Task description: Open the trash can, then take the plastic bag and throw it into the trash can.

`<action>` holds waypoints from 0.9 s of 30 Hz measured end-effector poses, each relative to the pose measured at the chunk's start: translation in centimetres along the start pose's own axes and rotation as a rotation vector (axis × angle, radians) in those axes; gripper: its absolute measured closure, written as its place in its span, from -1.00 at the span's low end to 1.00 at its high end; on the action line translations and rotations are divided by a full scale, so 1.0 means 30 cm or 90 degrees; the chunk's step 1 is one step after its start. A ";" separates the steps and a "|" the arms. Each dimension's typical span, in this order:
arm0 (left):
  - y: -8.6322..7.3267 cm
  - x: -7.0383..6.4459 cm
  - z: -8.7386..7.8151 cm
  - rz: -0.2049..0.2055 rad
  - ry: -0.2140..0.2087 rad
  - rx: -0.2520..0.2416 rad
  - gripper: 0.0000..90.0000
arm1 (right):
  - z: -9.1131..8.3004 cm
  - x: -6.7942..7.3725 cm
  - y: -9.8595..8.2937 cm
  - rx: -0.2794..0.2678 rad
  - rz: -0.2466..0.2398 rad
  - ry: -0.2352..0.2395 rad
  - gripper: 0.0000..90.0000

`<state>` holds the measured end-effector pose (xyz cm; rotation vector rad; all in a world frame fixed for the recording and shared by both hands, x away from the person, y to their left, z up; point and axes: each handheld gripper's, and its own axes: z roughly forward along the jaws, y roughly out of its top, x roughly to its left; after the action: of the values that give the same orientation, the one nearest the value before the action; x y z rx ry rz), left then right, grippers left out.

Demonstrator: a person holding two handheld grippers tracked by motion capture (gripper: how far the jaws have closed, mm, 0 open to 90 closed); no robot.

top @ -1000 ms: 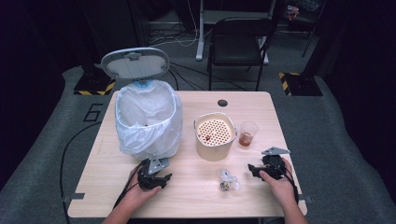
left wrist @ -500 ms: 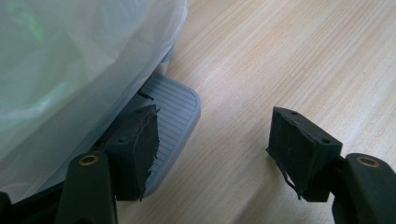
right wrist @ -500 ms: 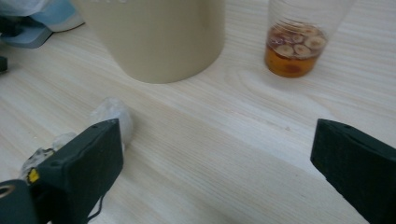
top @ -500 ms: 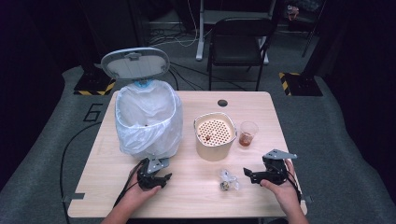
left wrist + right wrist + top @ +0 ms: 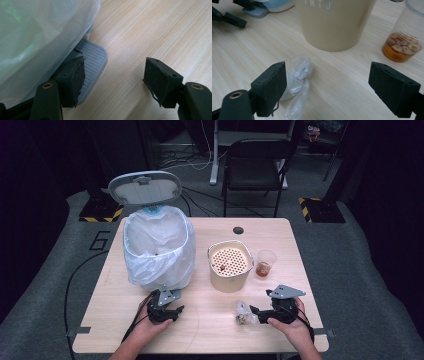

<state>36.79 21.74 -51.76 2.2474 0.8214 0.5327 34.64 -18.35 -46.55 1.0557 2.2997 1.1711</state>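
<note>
Since a second ago the right gripper (image 5: 256,311) has slid left and nearer the person, its jaws spread wide and now just beside the small crumpled plastic bag (image 5: 242,311), which lies on the table (image 5: 210,335) in front of the beige pot (image 5: 229,265) and touches nothing but the wood. Beyond it, right of the pot, stands the cup (image 5: 264,263) of brown liquid. At the left the left gripper (image 5: 172,311) hangs wide open and empty by the grey pedal (image 5: 92,63) of the lined bin (image 5: 157,251).
</note>
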 end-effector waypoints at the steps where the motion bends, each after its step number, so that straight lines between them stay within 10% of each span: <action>1: 0.000 0.002 -0.001 0.004 -0.001 0.003 -0.26 | 0.000 0.002 0.000 0.001 -0.007 0.007 -0.65; 9: 0.000 -0.001 0.000 0.000 0.000 0.000 -0.26 | 0.031 0.058 0.005 0.000 -0.056 0.044 -0.29; 27: 0.000 -0.007 0.001 0.008 0.012 0.005 -0.26 | 0.093 0.131 -0.013 0.038 -0.111 0.076 -0.26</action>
<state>36.65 21.58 -51.81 2.2595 0.8219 0.5579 33.54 -14.04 -48.44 0.8062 2.4759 1.1301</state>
